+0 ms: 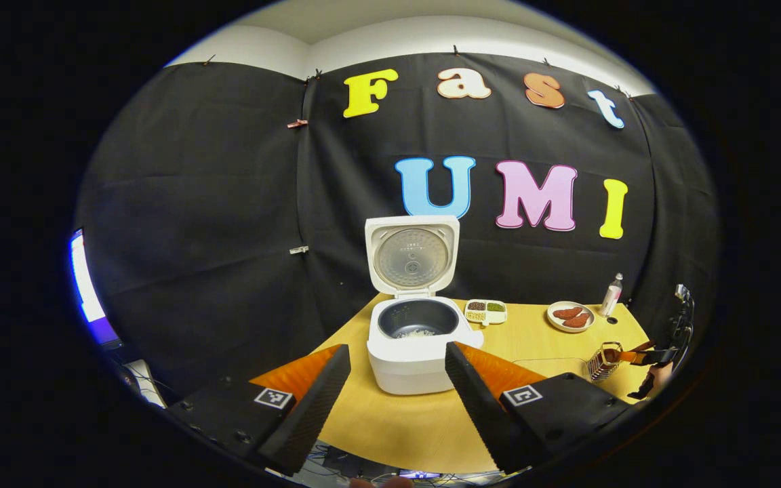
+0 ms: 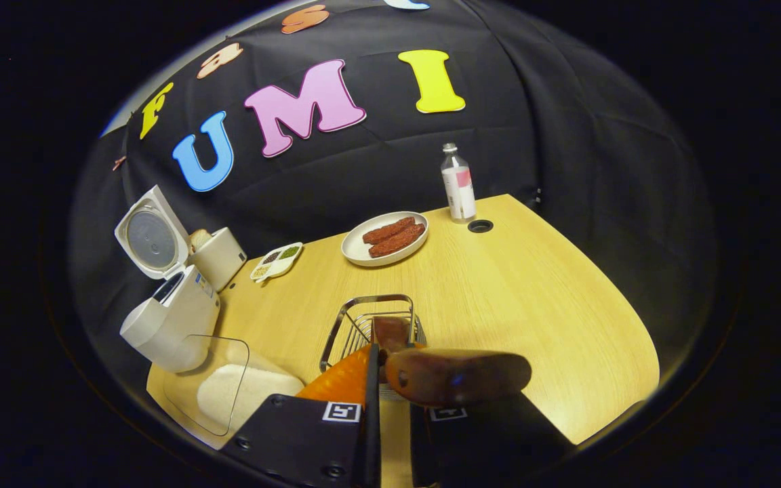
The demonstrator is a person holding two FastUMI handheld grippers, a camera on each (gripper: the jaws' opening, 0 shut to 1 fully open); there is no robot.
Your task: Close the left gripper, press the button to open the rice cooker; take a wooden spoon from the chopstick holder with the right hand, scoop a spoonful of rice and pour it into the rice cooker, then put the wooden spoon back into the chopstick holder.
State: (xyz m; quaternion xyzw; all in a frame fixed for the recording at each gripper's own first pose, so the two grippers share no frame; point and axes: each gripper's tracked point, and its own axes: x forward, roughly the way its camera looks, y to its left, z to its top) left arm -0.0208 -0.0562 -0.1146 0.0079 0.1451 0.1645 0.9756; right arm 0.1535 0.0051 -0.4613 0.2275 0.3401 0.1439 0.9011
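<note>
The right hand-held gripper [image 2: 390,400] has its jaws drawn narrow, pinching the wooden spoon [image 2: 455,376]: the broad brown end lies across the fingers, and the rest of it reaches down into the chopstick holder [image 2: 369,318], the wire basket just ahead. From the left gripper view the same scene sits near the right edge of the surface [image 1: 539,339], spoon level across the top of the basket.

So which step? The rice cooker [image 1: 412,352] stands wide open near the back-left corner of the surface, lid upright, and a little white rice already shows at the bottom of the pot. That says the scooping and pouring look finished, and this is the last leg: putting the spoon back.

The left hand-held gripper [image 1: 397,400] hangs well back from the cooker, jaws wide apart, holding nothing.

Further out: the clear tub of rice [image 2: 228,393] sits at the front edge beside the cooker, a small divided dish [image 2: 276,261] behind it, a plate of sausages [image 2: 384,237] near the back edge, and a bottle [image 2: 458,186] by the back-right corner.

Next move, I'd judge: tip the spoon more upright so it settles inside the wire, then spread the jaws and draw straight back without snagging the basket's rim.
</note>
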